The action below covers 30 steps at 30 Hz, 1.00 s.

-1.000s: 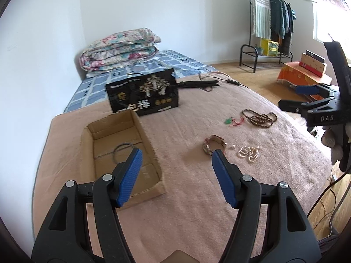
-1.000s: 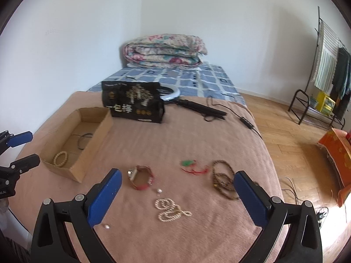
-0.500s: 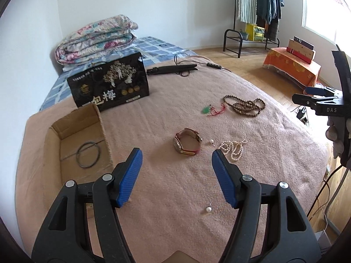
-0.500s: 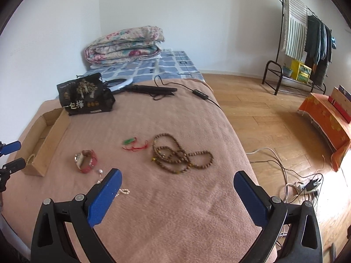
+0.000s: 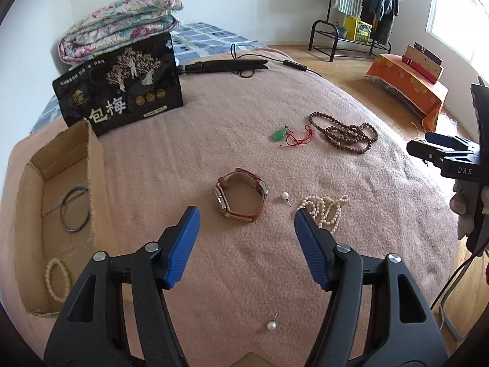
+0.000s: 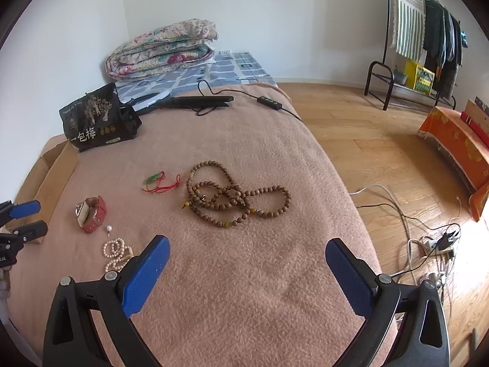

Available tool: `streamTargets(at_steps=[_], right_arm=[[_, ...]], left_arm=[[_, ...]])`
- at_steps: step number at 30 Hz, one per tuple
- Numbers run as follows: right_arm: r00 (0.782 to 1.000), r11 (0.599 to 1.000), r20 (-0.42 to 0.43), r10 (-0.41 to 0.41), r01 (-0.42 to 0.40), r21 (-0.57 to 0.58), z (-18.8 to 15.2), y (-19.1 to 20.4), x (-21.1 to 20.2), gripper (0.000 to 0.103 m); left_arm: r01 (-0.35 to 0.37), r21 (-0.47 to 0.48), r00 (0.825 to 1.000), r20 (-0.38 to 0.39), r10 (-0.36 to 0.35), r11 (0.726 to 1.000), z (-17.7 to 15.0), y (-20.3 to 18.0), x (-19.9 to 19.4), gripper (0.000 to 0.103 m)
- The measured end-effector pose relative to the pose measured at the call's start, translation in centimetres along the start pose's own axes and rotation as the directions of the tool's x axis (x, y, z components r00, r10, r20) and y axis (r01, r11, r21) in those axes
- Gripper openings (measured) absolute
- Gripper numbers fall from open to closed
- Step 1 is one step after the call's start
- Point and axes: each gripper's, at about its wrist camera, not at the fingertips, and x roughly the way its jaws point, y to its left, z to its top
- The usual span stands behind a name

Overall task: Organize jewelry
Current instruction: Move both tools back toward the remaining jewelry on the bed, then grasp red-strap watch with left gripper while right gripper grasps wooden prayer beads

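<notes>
On the pink blanket lie a red-strapped watch (image 5: 240, 195), a white pearl necklace (image 5: 324, 209), two pearl pins (image 5: 285, 196) (image 5: 271, 325), a green pendant on red cord (image 5: 282, 135) and a long brown bead string (image 5: 345, 131). A cardboard box (image 5: 94, 183) at the left holds a dark bangle (image 5: 75, 204) and a cream bead bracelet (image 5: 56, 278). My left gripper (image 5: 246, 223) is open and empty, just short of the watch. My right gripper (image 6: 246, 257) is open and empty, just short of the brown beads (image 6: 232, 194); the watch (image 6: 91, 214) and pearls (image 6: 117, 252) lie to its left.
A black snack bag (image 5: 122, 82) stands behind the box. A black light stand with cable (image 5: 226, 65) and a folded quilt (image 5: 119, 24) lie farther back. The bed edge drops to wood floor with cables (image 6: 428, 238) at the right.
My left gripper swung right from over the box and closed in on the watch. My right gripper swung right, from the watch and pearls toward the brown beads. Both stayed open.
</notes>
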Motion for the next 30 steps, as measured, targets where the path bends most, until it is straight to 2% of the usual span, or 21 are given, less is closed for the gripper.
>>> streamTargets(at_steps=[4,6,14,23,26,30], right_arm=[[0.999,0.999,-0.017,0.038,-0.038,0.008,0.5,-0.2,1.9,0.103],[0.999,0.999,-0.029,0.046,-0.046,-0.003,0.8,0.0,2.8,0.103],[0.997,0.996,-0.058,0.048,-0.052,-0.071,2.0,1.2,6.5,0.103],[0.992,0.99,-0.089,0.088,-0.096,-0.098,3.0,2.3,9.4,0.103],[0.991,0.988,-0.105,0.082,-0.094,-0.123,3.3,3.0,10.3,0.103],[0.988,0.981,-0.137,0.068,-0.091,-0.173,3.4,4.1,11.6,0.103]], left_arm=[[0.011,-0.046,0.999,-0.033,-0.013,0.999,0.5,0.5,1.9,0.056],[0.008,-0.081,0.998,-0.055,-0.013,0.997,0.7,1.0,3.0,0.048],[-0.023,-0.142,0.995,-0.101,0.009,0.99,1.1,2.1,5.7,0.042],[-0.025,-0.168,0.989,-0.15,-0.001,0.985,1.1,2.7,8.1,0.032],[-0.029,-0.169,0.988,-0.154,0.002,0.985,1.2,2.8,8.6,0.031],[-0.034,-0.171,0.987,-0.157,0.006,0.985,1.2,3.0,9.1,0.025]])
